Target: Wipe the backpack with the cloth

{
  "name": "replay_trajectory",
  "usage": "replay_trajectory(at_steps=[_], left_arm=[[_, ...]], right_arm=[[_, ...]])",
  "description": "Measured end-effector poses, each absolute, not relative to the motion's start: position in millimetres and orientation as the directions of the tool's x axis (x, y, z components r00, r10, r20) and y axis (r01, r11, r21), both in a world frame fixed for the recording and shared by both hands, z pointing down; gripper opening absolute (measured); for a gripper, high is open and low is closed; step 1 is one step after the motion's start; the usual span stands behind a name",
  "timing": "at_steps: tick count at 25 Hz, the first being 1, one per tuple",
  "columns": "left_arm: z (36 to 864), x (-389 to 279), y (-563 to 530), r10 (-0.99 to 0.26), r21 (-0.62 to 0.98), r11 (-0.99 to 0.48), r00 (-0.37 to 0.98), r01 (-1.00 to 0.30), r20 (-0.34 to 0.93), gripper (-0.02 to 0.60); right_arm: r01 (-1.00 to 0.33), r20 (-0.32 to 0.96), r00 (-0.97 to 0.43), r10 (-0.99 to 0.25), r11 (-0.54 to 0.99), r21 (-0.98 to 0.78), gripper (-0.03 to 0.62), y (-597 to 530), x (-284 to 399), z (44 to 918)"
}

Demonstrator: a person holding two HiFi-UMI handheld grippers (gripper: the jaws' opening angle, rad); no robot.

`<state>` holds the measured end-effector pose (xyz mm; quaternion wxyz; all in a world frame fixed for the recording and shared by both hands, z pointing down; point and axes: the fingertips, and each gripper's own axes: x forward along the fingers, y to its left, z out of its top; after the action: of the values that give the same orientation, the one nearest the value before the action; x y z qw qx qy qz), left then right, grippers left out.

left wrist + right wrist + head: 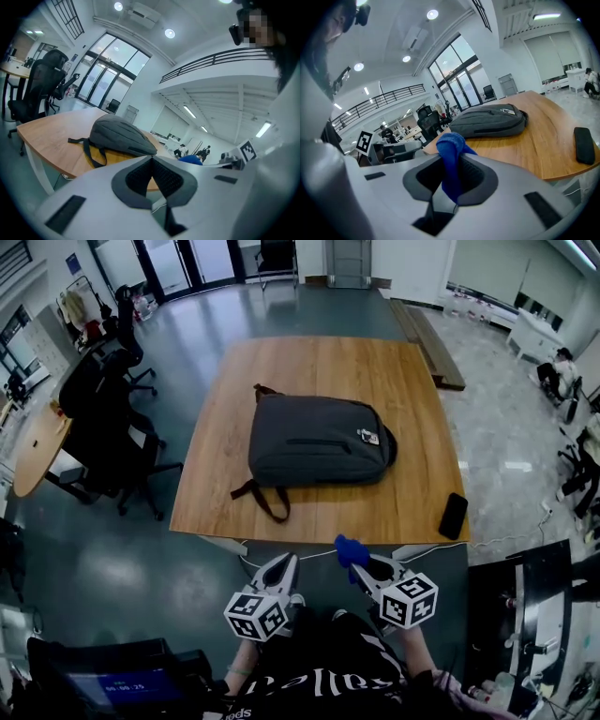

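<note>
Head view: the grey backpack (319, 442) lies flat mid-bench (281, 362), with a black phone (454, 516) near the right front edge and office chairs (112, 427) at left. The left hand-held gripper (287, 564) and right hand-held gripper (361, 570) hover short of the bench.
Left gripper view: jaws pressed together, empty.
Right gripper view: jaws pinch the blue cloth (350, 549).

In my head view, the tag (367, 436) on the backpack (314, 440) is too small for me to read, as are the digits on the lit screen (117, 687) at 7 o'clock. The lower end of the cloth (450, 143) disappears between the pads of the right gripper (451, 164).
</note>
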<state>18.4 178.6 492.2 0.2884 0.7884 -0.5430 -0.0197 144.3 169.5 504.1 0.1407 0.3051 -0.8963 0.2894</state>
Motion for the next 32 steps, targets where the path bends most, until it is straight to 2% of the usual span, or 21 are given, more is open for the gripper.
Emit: replay_trajectory(at_steps=[8, 19, 32], left_arm=[[503, 72, 219, -0.874, 0.470, -0.205, 0.377, -0.859, 0.307, -0.002], [503, 77, 259, -0.897, 0.437, -0.145, 0.304, -0.888, 0.321, -0.002], [505, 72, 279, -0.909, 0.433, -0.128, 0.280, -0.892, 0.308, -0.002]], right_arm=[[-0.578, 0.450, -0.805, -0.388, 0.685, -0.443, 0.066, 205, 183, 516], [-0.510, 0.401, -0.852, -0.335, 0.700, -0.500, 0.066, 235, 188, 517], [-0.506, 0.410, -0.853, -0.323, 0.707, -0.494, 0.066, 253, 187, 524]])
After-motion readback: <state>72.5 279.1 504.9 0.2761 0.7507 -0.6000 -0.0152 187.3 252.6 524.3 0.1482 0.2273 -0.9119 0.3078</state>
